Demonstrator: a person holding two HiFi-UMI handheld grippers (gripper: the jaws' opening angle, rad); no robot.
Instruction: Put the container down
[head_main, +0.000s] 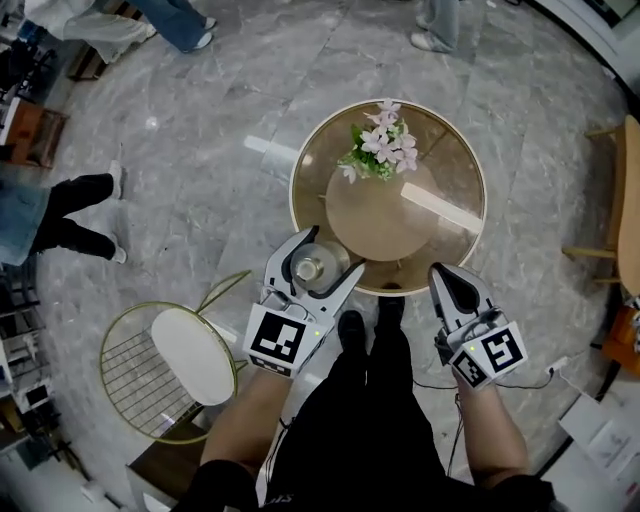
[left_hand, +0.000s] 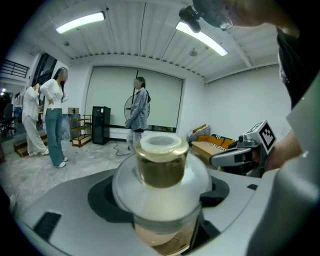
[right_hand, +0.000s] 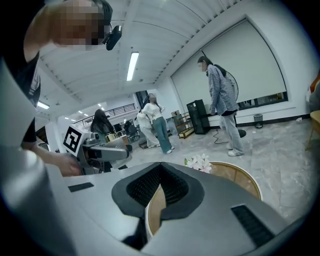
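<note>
Glass container (head_main: 306, 268) is pinched in your left gripper (head_main: 330, 256), at the table's (head_main: 455, 150) near-left edge, apparently not set down. Right gripper (head_main: 447, 280) pressed together, empty. Lowering and release remain.

Bright, even light comes from strip lamps (left_hand: 80, 22) on the ceiling. Shadows are faint and soft. In the head view white glare streaks lie on the glossy floor (head_main: 200, 150) and across the desk (head_main: 455, 170). All views bend strongly at the edges, and both gripper views have black corners. In the left gripper view, the container (left_hand: 160, 165) is close to the lens and out of focus.
</note>
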